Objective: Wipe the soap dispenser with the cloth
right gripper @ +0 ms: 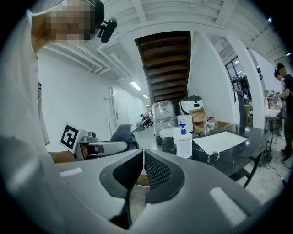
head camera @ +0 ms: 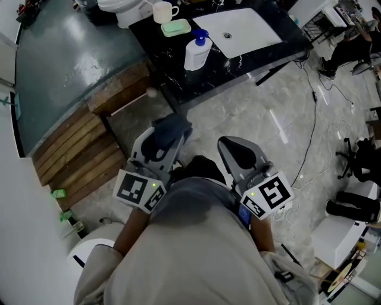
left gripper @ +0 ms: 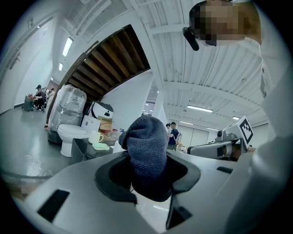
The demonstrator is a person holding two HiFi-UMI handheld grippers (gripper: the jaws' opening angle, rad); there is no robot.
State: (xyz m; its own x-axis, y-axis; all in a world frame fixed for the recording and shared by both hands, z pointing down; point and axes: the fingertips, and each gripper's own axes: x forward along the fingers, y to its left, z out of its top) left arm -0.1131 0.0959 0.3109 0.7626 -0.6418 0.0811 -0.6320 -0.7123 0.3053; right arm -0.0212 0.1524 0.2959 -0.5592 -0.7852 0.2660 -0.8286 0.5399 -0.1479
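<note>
The soap dispenser (head camera: 197, 51), a white bottle with a blue pump, stands on the black marble counter (head camera: 178, 83) left of the white sink (head camera: 241, 30); the right gripper view shows it too (right gripper: 184, 141). My left gripper (head camera: 172, 128) is shut on a dark blue-grey cloth (head camera: 169, 127), which bulges up between its jaws in the left gripper view (left gripper: 146, 146). My right gripper (head camera: 229, 145) is shut with nothing in it; its jaws meet in the right gripper view (right gripper: 142, 169). Both grippers hang over the floor, short of the counter.
A green soap dish (head camera: 175, 27) and a white mug (head camera: 164, 11) sit on the counter behind the dispenser. A wooden stepped platform (head camera: 83, 149) lies to the left. Cables (head camera: 312, 119) trail across the marble floor at the right. People stand far off (left gripper: 173, 132).
</note>
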